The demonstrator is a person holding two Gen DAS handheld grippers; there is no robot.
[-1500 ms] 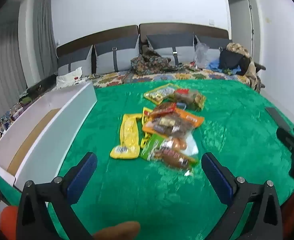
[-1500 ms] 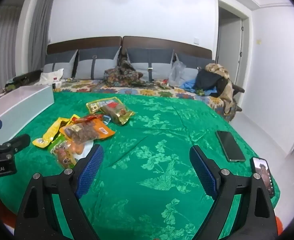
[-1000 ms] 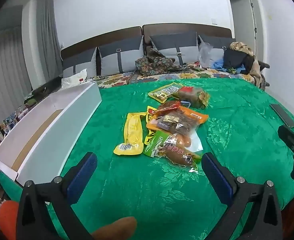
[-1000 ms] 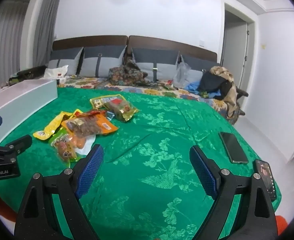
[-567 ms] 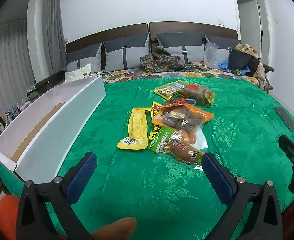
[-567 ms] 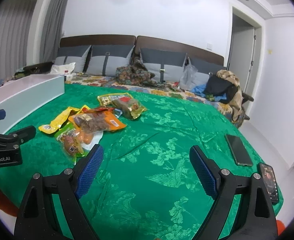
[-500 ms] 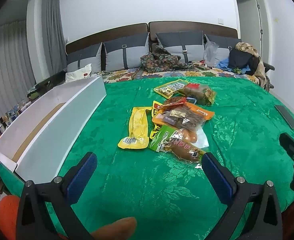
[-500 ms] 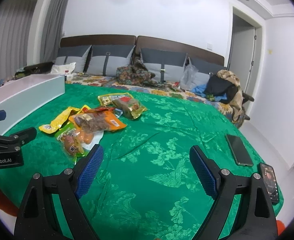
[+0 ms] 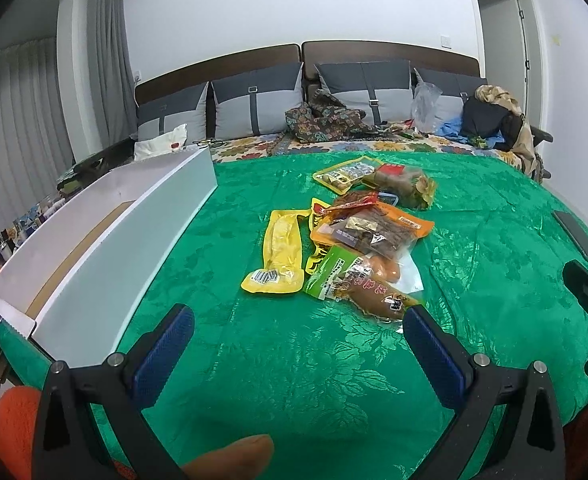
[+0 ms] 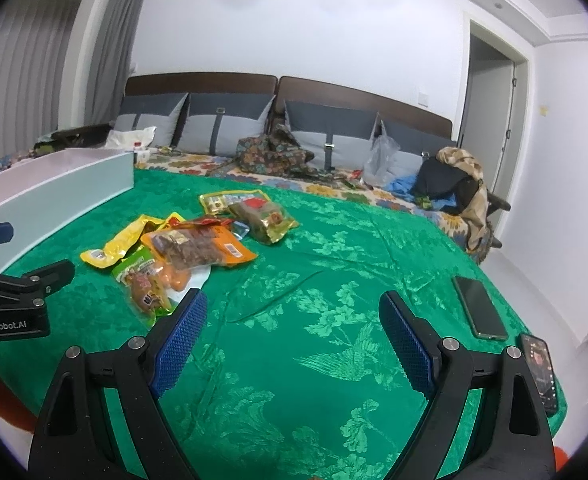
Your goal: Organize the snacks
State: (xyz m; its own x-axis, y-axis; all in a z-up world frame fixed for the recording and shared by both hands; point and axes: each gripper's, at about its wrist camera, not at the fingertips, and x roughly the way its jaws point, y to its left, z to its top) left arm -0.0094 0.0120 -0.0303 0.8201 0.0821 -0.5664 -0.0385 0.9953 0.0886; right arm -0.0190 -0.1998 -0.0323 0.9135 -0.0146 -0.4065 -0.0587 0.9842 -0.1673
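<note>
Both views have risen a bit over the last second or so and the snack pile (image 9: 358, 232) now sits closer to frame centre — so I'm lining up, nothing sorted yet.

Left gripper (image 9: 294, 344) and right gripper (image 10: 291, 330) are both spread wide with nothing between the blue ribbed pads (image 9: 161, 354).

The pile lies on the green cloth (image 9: 294, 380), just right of the box (image 9: 125, 232), not touching it. The box is a long, shallow white tray with stiff walls and a brown floor — looks like the drop spot.

The snacks are flat, glossy plastic pouches, overlapping: a yellow one (image 9: 279, 254) nearest the box, an orange one (image 9: 374, 232) on top, and a green one (image 9: 358, 284) nearest me. Slippery and crinkly, I'd guess. The cloth is shiny embossed brocade, slightly wrinkled.
</note>
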